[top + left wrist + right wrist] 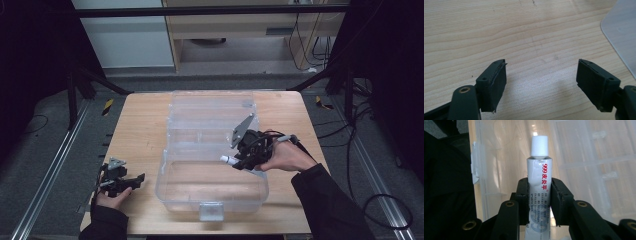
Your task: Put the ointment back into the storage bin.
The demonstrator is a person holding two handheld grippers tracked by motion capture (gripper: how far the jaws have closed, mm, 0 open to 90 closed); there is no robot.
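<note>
A: Left side first. Left gripper (131, 181) sits low at the worktop's (140, 130) left edge, just beside the clear plastic box (212, 192). Jaws stand well apart, nothing between them; its own view has bare wood under them and a corner of the box at the right.

B: And the box?

A: Mid-worktop, open. Lid (210, 107) folded back on the far side, latch tab (210, 211) on the near wall. Looks empty inside as far as I can tell.

B: Right side?

A: Right gripper (239, 161) is over the box's right rim, pointing left across it. Jaws clamped on a white ointment tube (538, 195), red print, ribbed white cap (539, 145). Grip is on the tube body, about midway; cap end sticks out past the jaws, toward the box interior. Tube (227, 159) hangs above the box, not touching it.

B: Handling notes?

A: Light, I'd say. Soft-walled, so it dents under the pads; the shoulder already looks a bit creased. Glossy skin, could slide if the grip is loose. Cap is the only stiff part, but it's small and round, poor hold.

B: Best hold?

A: Flat faces of the body, mid-length, as now. Moderate squeeze only; too hard could force paste at the cap.
</note>
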